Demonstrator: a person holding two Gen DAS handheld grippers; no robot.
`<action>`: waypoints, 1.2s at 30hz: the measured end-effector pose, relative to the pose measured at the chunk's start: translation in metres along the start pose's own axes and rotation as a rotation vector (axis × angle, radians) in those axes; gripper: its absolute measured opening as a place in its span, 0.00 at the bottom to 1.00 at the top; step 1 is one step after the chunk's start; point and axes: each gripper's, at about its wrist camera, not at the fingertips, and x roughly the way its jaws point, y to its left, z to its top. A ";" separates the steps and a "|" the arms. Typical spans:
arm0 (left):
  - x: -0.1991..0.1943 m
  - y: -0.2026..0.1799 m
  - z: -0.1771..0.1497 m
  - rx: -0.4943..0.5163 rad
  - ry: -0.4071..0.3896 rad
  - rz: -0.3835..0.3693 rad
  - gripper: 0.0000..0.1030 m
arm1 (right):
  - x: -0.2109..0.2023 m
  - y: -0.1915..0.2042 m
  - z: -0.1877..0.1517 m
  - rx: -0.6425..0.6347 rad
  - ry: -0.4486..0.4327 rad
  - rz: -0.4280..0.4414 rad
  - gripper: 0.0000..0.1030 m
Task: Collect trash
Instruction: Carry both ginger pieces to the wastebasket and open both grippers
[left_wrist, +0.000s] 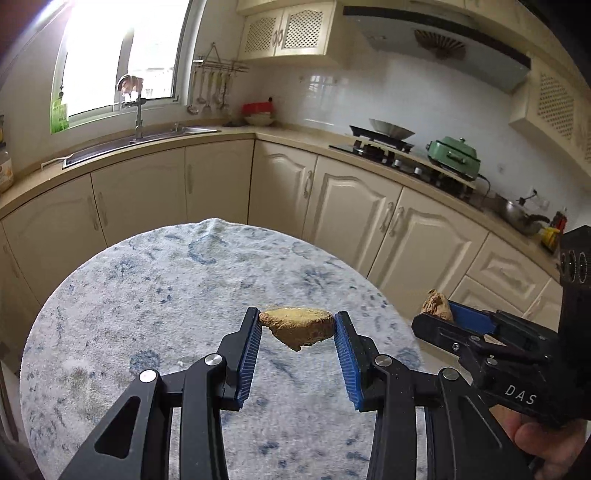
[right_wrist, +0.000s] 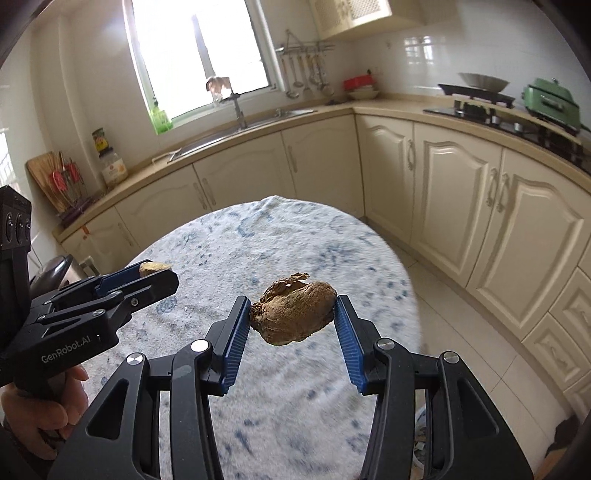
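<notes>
My left gripper (left_wrist: 298, 316) is shut on a flat tan scrap of trash (left_wrist: 299, 328), held above the round table with a blue-and-white cloth (left_wrist: 155, 295). In the right wrist view my right gripper (right_wrist: 291, 302) is shut on a bigger brown crumpled lump (right_wrist: 295, 314), also held over the cloth (right_wrist: 295, 236). The two grippers hang side by side. The right gripper (left_wrist: 443, 314) with its brown lump (left_wrist: 437, 303) shows at the left view's right edge. The left gripper (right_wrist: 157, 275) with its tan scrap (right_wrist: 153, 266) shows at the right view's left edge.
L-shaped cream cabinets (left_wrist: 351, 206) wrap behind the table, with a sink (left_wrist: 147, 140) under the window and a stove (left_wrist: 388, 147) with a green cooker (left_wrist: 454, 155). Pale tiled floor (right_wrist: 461, 332) lies right of the table. A hand (right_wrist: 40, 406) grips the left tool.
</notes>
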 end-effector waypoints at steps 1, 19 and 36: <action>-0.005 -0.006 -0.001 0.003 -0.003 -0.011 0.35 | -0.007 -0.004 -0.002 0.007 -0.006 -0.003 0.46; -0.007 -0.168 0.000 0.188 0.008 -0.173 0.35 | -0.111 -0.113 -0.043 0.184 -0.128 -0.166 0.46; 0.132 -0.298 -0.016 0.287 0.159 -0.304 0.35 | -0.132 -0.240 -0.106 0.418 -0.107 -0.366 0.46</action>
